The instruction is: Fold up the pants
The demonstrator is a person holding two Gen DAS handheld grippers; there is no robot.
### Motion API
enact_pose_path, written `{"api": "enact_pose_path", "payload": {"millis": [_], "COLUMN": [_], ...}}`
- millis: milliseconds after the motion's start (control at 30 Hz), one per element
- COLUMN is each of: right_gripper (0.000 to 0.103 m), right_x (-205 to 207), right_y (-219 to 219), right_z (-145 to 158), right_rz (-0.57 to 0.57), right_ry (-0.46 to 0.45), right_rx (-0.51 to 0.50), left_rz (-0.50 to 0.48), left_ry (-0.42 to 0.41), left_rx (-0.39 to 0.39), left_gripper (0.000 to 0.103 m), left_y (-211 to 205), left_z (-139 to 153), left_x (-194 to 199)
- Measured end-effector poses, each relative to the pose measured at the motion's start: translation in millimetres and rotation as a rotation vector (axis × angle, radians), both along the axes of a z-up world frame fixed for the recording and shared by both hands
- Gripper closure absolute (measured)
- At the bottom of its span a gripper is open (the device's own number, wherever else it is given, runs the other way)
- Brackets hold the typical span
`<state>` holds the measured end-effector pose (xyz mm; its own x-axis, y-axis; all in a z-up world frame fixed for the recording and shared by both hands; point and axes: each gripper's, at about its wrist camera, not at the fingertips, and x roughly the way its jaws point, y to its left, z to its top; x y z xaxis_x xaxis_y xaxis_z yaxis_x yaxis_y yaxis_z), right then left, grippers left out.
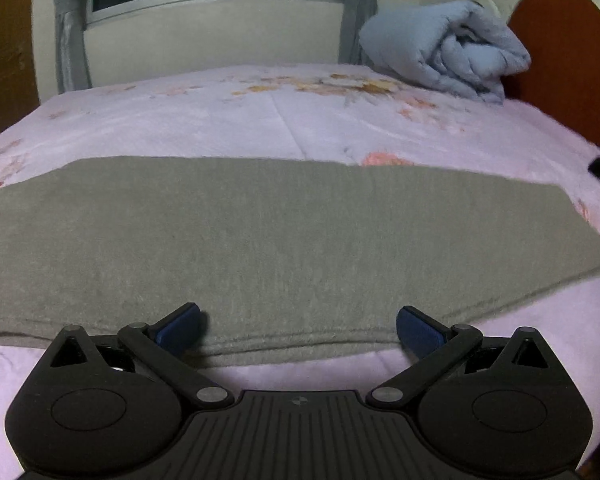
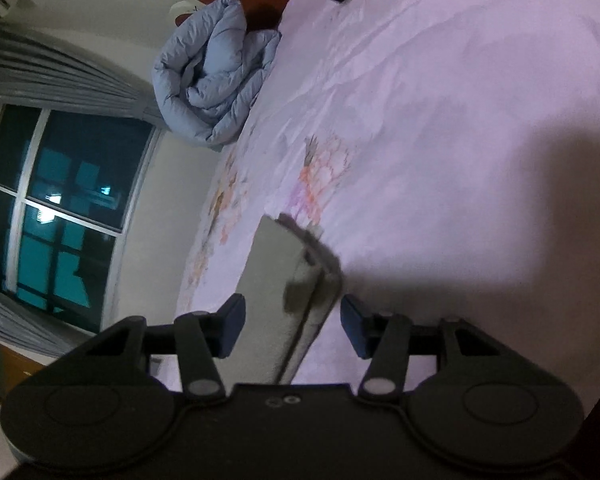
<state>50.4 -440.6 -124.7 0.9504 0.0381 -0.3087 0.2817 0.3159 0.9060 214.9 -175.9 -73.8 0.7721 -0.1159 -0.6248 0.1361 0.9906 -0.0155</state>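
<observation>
So the grey pants (image 1: 284, 240) are laid out flat on the pink flowery bedsheet (image 1: 220, 120), running as one long band side to side across the near part of the bed; looks like they're already doubled over once, since the near edge shows stacked layers; the left gripper (image 1: 298, 330) sits right at that near long edge, roughly mid-length, jaws spread wide with the blue pads (image 1: 180, 328) either side of the hem and nothing between them; so the cloth lies straight ahead of it, long axis crosswise to the fingers; over on the right side, the right gripper (image 2: 292, 326) is rolled on its side and parked at one end of the pants (image 2: 276, 280), which from here run away from it lengthwise; its jaws are apart too, straddling the layered end edge but not pinching it as far as I can tell; my guess is the right one is nearer to a proper grab, since the edge is already sitting in the gap, and the next fold would carry that end along the long axis toward the other; a rolled blue duvet (image 1: 444, 52) sits up by the headboard, well clear; no brand, label or readable writing anywhere I can spot.
</observation>
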Motion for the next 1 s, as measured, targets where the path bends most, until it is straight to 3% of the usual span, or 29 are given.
{"api": "enact_pose_path", "payload": {"millis": [300,500,633,733,1000], "right_gripper": [0.06,0.085,0.081,0.08,0.082], "right_x": [14.6,14.8,13.4,15.8,19.6], "right_y": [9.3,5.5,4.8,5.5,3.1], "right_z": [1.8,-3.8,-4.5,-4.3,-5.9], "right_rz": [-0.007,-0.017,-0.016,-0.016,-0.017], "right_ry": [0.026,0.063,0.051,0.055,0.064], "right_rx": [0.017,0.018,0.014,0.012,0.018], "left_rz": [0.036,0.033,0.04,0.024,0.036], "left_ry": [0.01,0.008,-0.006,0.003,-0.026], "left_rx": [-0.043,-0.012,-0.047,0.024,0.038], "left_gripper": [0.0,0.0,0.0,0.0,0.0], "left_y": [0.7,-4.2,-8.5,-20.9,-26.0], "left_z": [-4.7,-7.6,1.9,-7.5,-12.9], "left_x": [15.8,17.8,13.5,16.7,13.3]}}
